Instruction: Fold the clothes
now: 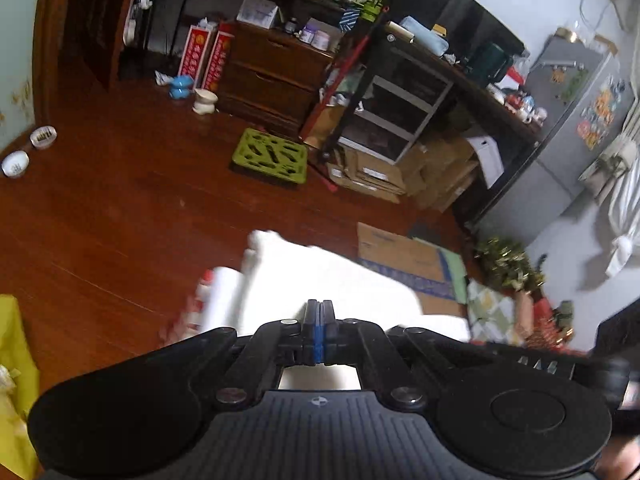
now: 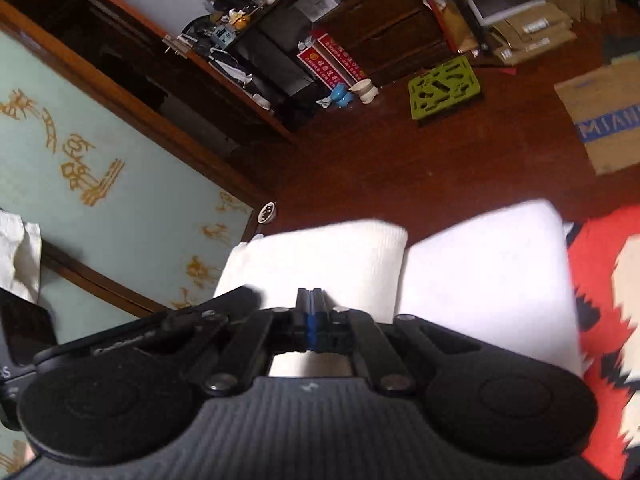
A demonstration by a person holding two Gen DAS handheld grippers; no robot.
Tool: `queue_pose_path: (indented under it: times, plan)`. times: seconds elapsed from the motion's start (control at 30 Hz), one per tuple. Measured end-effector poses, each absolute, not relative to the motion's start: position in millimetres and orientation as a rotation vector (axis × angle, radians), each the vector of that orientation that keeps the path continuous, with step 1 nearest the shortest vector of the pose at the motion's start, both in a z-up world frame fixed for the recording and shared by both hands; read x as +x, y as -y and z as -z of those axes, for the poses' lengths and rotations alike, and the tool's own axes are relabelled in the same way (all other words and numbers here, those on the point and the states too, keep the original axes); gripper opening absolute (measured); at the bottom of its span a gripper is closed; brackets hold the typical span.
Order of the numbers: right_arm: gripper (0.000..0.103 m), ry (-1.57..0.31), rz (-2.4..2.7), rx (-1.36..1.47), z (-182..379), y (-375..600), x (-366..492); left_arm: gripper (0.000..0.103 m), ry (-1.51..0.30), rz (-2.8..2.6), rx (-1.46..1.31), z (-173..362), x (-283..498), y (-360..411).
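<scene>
Dark reddish polished wooden floor (image 1: 120, 208) spread ahead of both grippers, cluttered dark wooden shelving (image 1: 280, 60) at its far side. Beyond the left gripper (image 1: 319, 312): lime-green perforated plastic tray (image 1: 272, 156) flat on the boards, two small white round dishes (image 1: 30, 150) far to its left, contents too small to tell. Stacked brown cardboard boxes (image 1: 400, 176) under the shelves, closed. Fingers pressed together on both tools, blue pads meeting; whether fabric sits between them, cannot tell. White folded knit garment (image 1: 328, 280) directly ahead of and under the left gripper, blurred. Same white cloth (image 2: 480, 272) ahead of the right gripper (image 2: 310, 308). Only in the right view: pale green wall panel with gold figures (image 2: 100, 168) at left, red, black and cream patterned textile (image 2: 608, 300) at right. Only in the left: grey fridge with magnets (image 1: 580, 112).
</scene>
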State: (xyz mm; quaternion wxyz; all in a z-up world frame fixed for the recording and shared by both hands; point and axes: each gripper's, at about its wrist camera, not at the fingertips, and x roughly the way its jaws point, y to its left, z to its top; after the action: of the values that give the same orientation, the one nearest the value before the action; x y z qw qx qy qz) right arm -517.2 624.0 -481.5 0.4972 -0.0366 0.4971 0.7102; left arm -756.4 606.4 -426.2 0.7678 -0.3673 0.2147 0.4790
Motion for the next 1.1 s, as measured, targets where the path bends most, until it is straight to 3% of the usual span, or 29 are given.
queue_pose_path:
  times: [0.33, 0.5, 0.53, 0.63, 0.8, 0.87, 0.93, 1.0, 1.03, 1.1]
  plan:
    - [0.003, -1.018, -1.718, -0.189, 420.7, -581.8, -493.4, 0.002, -0.535, -1.119, -0.702, 386.6, -788.1, -559.9]
    - [0.01, -0.852, -1.788, -0.302, 387.1, -525.7, -502.7, 0.007, -0.567, -1.112, -0.651, 369.3, -793.5, -503.3]
    - [0.011, -0.838, -1.8, -0.31, 382.3, -513.2, -503.8, 0.014, -0.563, -1.107, -0.652, 367.4, -792.8, -490.4]
    - [0.031, -0.842, -1.798, -0.343, 375.8, -469.0, -504.0, 0.036, -0.537, -1.099, -0.654, 364.8, -787.3, -446.2]
    - [0.052, -0.774, -1.8, -0.424, 379.5, -386.2, -507.3, 0.057, -0.554, -1.118, -0.641, 371.9, -765.9, -377.8]
    - [0.075, -0.738, -1.8, -0.457, 381.1, -351.9, -509.4, 0.068, -0.577, -1.127, -0.618, 376.6, -754.6, -352.9]
    - [0.085, -0.706, -1.806, -0.484, 386.0, -322.6, -511.3, 0.073, -0.59, -1.128, -0.605, 382.3, -746.0, -331.0]
    - [0.091, -0.691, -1.804, -0.499, 392.1, -299.3, -508.6, 0.085, -0.583, -1.135, -0.626, 389.7, -742.0, -314.1]
    - [0.099, -0.682, -1.802, -0.509, 394.1, -290.5, -508.7, 0.089, -0.578, -1.139, -0.636, 393.4, -740.5, -305.8]
    - [0.102, -0.662, -1.798, -0.53, 397.6, -274.1, -509.5, 0.09, -0.579, -1.161, -0.655, 397.8, -737.4, -291.0]
